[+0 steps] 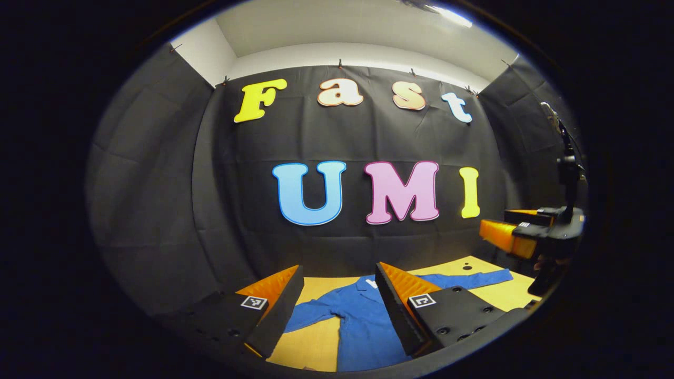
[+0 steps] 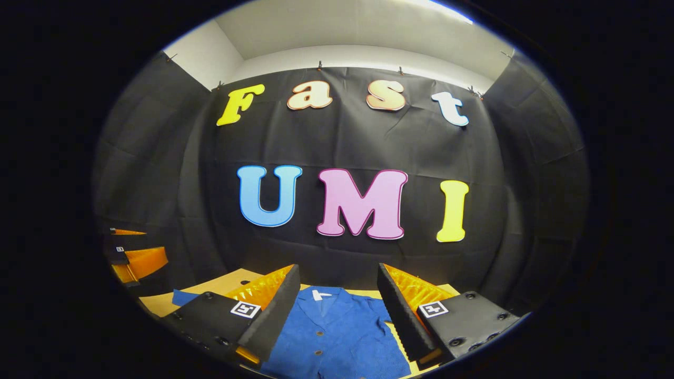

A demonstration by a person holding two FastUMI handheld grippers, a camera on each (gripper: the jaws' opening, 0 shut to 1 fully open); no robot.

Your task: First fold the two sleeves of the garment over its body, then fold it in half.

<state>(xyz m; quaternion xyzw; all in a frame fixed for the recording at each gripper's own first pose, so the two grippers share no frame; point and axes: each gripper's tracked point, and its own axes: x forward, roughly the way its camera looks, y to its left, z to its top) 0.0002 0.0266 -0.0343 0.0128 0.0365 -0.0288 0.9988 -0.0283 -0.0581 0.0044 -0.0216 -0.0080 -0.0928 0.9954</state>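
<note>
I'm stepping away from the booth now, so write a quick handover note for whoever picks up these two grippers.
Left gripper: open, holding nothing, above the table.
Right gripper: open, holding nothing, above the shirt's collar end.
Blue shirt: lies flat and buttoned on the yellow table, with the left sleeve and the right sleeve spread outward.
Done: nothing; no fold made.
Left: fold both sleeves over the body, then fold the shirt in half.

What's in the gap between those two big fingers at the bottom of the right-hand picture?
The blue shirt, lying flat on the table with collar and buttons showing. The right gripper is open above it, per the right gripper view.
</note>
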